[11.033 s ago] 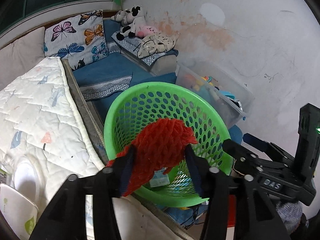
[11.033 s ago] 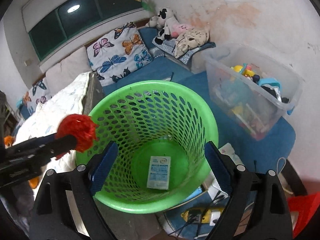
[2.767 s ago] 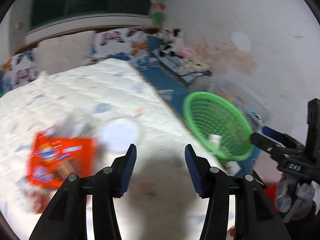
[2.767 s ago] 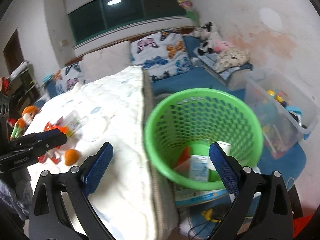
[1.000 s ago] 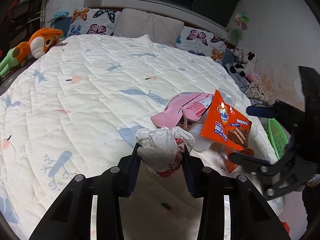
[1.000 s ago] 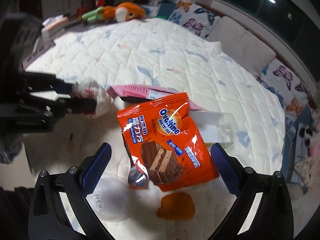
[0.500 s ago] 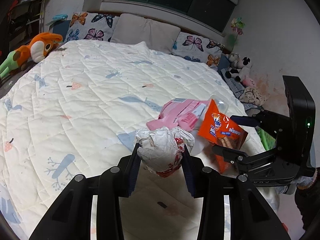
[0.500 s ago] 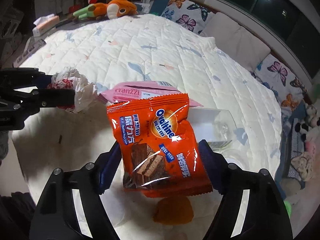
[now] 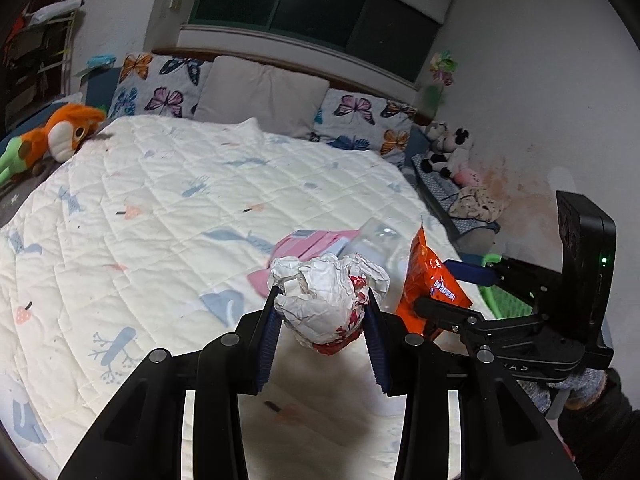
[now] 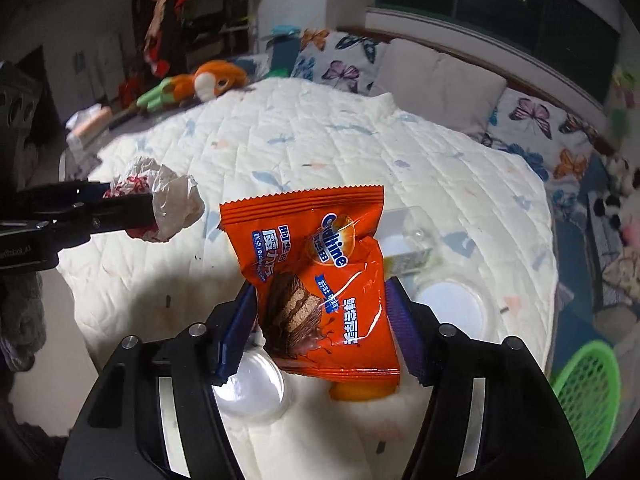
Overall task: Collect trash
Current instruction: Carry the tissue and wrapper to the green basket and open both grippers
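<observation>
The left gripper (image 9: 320, 312) is clamped on a crumpled paper ball (image 9: 328, 300), the right gripper (image 10: 320, 316) on an orange snack wrapper (image 10: 320, 280), both above the bed (image 9: 160, 208). The slippery wrapper could slide out before reaching the green basket (image 10: 588, 392) beside the bed.

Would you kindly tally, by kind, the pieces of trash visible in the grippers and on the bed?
Crumpled paper wad, in the left gripper: 1
Orange snack packet, in the right gripper: 1
Pink packet on the bed: 1
White round lids: 2
Clear plastic box: 1
Orange scrap: 1
Total: 7
</observation>
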